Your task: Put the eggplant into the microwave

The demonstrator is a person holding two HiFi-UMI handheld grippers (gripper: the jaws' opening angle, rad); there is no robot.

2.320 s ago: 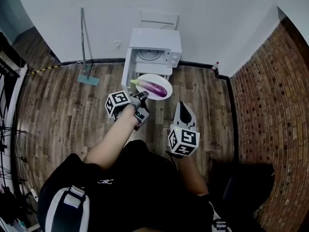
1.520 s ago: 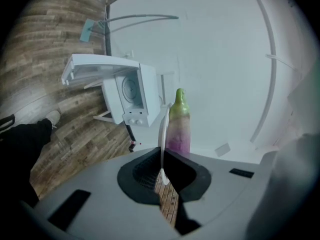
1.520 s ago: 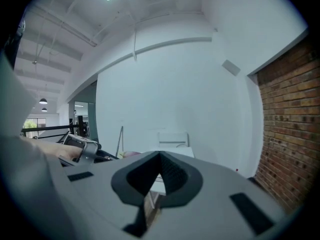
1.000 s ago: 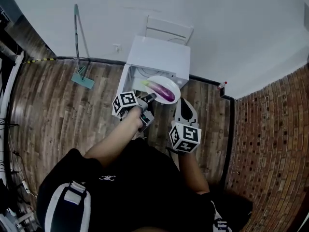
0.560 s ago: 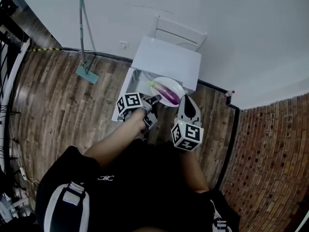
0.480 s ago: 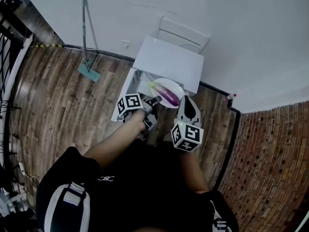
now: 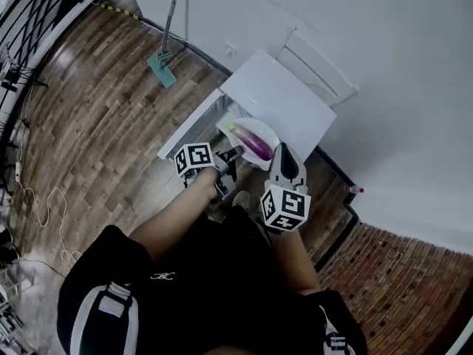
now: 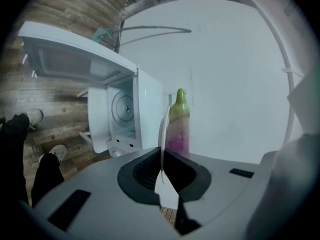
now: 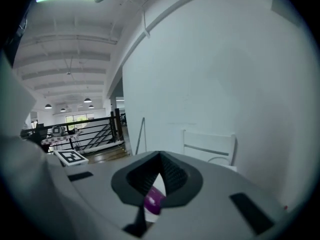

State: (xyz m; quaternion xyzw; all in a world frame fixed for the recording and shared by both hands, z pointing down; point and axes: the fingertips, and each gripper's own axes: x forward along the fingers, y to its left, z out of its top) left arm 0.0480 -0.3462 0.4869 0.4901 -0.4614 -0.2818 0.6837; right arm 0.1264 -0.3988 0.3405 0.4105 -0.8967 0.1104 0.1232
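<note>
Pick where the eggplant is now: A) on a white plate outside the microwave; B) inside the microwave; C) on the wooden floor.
A: the eggplant lies on the white plate, held in front of the open microwave.

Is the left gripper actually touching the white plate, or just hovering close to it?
Touching. The left gripper view shows the plate's thin rim, edge-on, pinched between the closed fingers of the left gripper.
</note>
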